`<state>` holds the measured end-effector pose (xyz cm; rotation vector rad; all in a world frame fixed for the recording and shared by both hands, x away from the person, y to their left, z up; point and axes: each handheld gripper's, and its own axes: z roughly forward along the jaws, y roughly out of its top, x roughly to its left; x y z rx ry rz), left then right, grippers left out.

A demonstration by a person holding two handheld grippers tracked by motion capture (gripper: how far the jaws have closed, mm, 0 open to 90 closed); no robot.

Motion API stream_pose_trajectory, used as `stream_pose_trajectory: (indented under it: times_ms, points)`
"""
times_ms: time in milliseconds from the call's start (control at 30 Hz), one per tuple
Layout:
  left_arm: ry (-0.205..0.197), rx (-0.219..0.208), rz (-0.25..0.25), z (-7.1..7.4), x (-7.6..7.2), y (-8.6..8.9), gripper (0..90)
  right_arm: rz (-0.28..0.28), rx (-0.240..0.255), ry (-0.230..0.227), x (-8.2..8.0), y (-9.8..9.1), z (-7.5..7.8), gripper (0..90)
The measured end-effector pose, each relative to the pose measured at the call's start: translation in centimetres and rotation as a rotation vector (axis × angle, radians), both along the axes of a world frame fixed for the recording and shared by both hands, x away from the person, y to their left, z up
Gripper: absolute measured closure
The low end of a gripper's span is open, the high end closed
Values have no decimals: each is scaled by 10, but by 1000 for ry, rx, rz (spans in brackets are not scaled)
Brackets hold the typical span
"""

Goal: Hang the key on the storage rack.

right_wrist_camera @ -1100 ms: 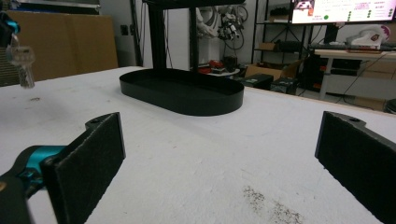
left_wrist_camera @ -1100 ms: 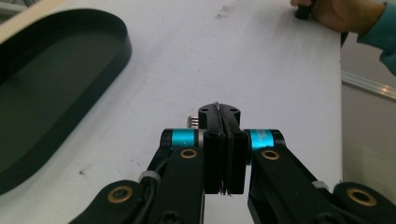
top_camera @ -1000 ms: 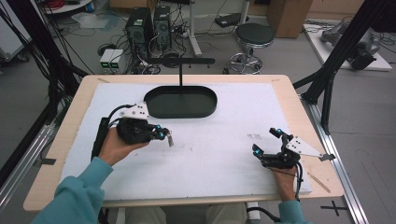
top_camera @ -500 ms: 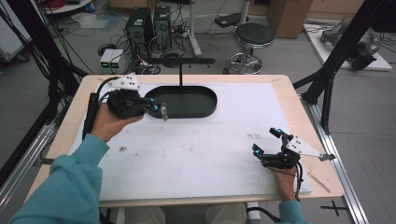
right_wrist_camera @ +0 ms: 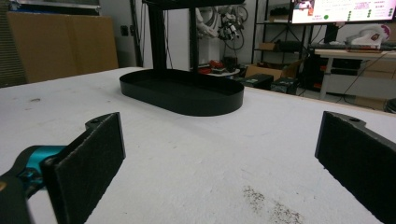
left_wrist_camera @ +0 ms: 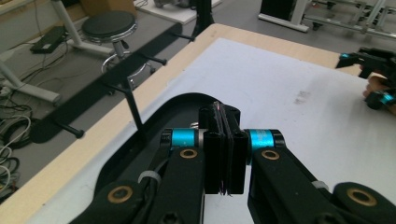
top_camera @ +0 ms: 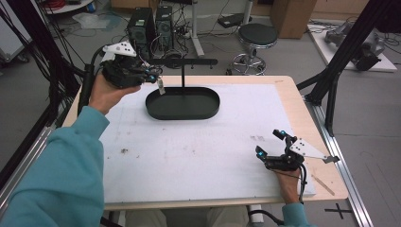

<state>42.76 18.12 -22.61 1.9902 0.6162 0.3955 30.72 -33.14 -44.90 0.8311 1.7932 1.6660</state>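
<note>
Left gripper [top_camera: 153, 77]: jaws closed, pinching a small pale tag-like piece [top_camera: 161, 87] that dangles below the tips; what it is I cannot tell. Your left hand holds it above the near-left end of the black oval metal tray [top_camera: 184, 116]. Key relation: the slim black horizontal hanging bar [top_camera: 182, 62] on its upright post lies just beyond and to the left of these jaws in the left gripper view [left_wrist_camera: 223, 140]. Its long axis runs nearly parallel to the way the jaws point, pegs sticking sideways. The left hand is far nearer. Right gripper [top_camera: 269, 143]: jaws wide open, empty, resting low on the white desk [top_camera: 189, 156], well apart from the tray ahead. Judgement: hanging the piece needs a sideways shift toward a peg.
</note>
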Motion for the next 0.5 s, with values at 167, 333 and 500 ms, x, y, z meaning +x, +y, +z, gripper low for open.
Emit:
stream_pose_trajectory:
  times_ms: [167, 333, 500]
  points:
    - [-16, 2, 34, 9, 18, -2, 884, 1, 1, 0, 0, 0, 0, 7]
    - [-18, 6, 68, 10, 33, -3, 885, 0, 2, 2, 0, 0, 0, 7]
    - [1, 7, 99, 3, 48, -3, 884, 1, 1, 3, 0, 0, 0, 7]
